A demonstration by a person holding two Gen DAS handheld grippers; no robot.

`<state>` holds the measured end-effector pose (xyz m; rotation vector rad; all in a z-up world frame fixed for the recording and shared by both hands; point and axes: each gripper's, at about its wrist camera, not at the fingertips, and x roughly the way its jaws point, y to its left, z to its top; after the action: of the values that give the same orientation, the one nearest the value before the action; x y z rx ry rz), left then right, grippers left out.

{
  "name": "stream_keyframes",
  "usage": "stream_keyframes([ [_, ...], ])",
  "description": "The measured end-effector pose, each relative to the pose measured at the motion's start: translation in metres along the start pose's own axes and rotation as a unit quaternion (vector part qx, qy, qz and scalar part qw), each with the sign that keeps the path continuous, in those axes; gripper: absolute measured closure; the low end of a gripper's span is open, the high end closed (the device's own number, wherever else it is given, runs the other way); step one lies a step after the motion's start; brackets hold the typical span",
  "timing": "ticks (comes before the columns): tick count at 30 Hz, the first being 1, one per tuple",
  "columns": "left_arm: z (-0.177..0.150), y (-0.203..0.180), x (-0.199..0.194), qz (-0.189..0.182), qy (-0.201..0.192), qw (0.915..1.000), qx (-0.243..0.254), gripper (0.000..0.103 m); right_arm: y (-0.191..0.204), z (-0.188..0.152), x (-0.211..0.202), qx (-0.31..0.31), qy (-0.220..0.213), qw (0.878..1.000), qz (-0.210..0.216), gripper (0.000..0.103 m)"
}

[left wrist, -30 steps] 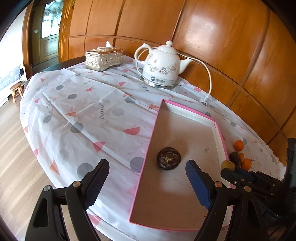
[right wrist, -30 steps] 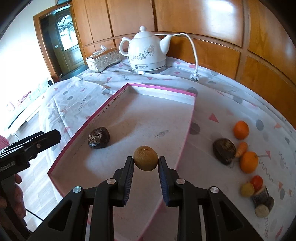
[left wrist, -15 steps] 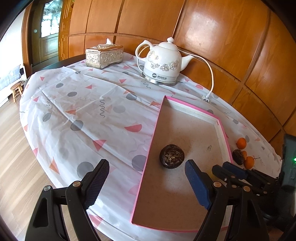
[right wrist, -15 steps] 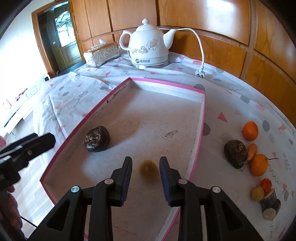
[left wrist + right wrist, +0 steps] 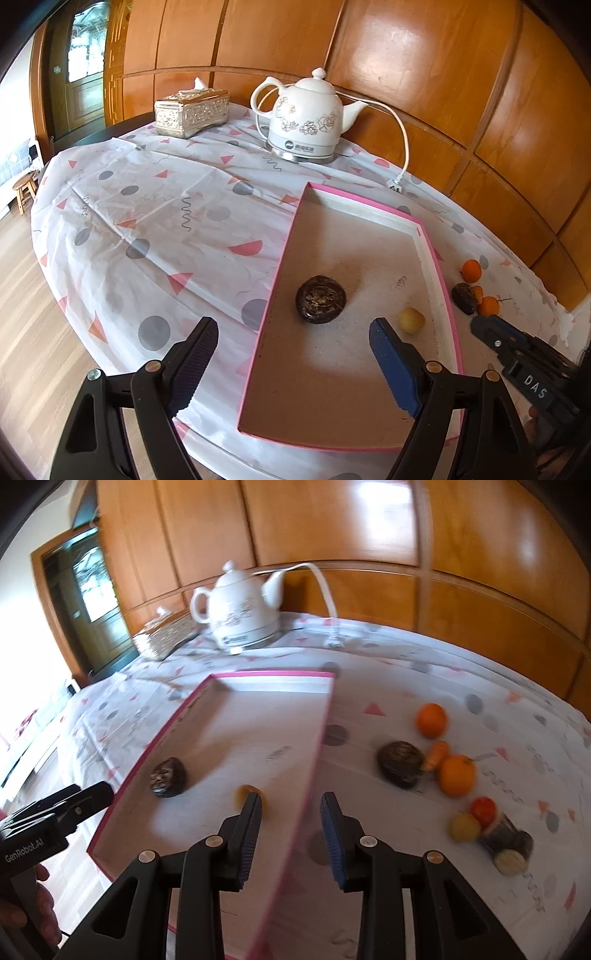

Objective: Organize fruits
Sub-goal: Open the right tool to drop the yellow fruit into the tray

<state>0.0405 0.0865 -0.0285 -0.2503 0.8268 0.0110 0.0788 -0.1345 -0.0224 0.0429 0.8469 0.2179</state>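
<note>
Right hand-held gripper [image 5: 291,834] open astride pink tray [image 5: 317,738] rim

White ceramic electric kettle [image 5: 304,122] with floral print stands on its metal base at the far side of the table, spout pointing right. White power cord [image 5: 400,136] loops from behind it, plug lying loose on the cloth near the wall. Silver embossed tissue box [image 5: 191,112] sits left of kettle, apart from it, tissue sticking up. Tablecloth [image 5: 147,221] white with pink triangles, grey dots, squiggles, creased. Wood-panel wall [image 5: 424,55] behind. Small wooden stool [image 5: 25,186] on plank floor far left, glazed door [image 5: 86,48] beyond.
</note>
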Motion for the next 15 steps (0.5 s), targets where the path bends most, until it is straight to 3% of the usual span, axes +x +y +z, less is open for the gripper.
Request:
stream_keyframes([
  [9, -0.002, -0.016, -0.004, -0.02, -0.002, 0.9994, 0.03, 0.02, -0.057, -0.022, -0.022, 0.065, -0.013, 0.997, -0.051, 0.069],
  [15, -0.003, -0.031, -0.002, -0.036, 0.006, 0.9977, 0.056, 0.02, -0.109, -0.043, -0.038, 0.121, -0.012, 0.987, -0.108, 0.069],
])
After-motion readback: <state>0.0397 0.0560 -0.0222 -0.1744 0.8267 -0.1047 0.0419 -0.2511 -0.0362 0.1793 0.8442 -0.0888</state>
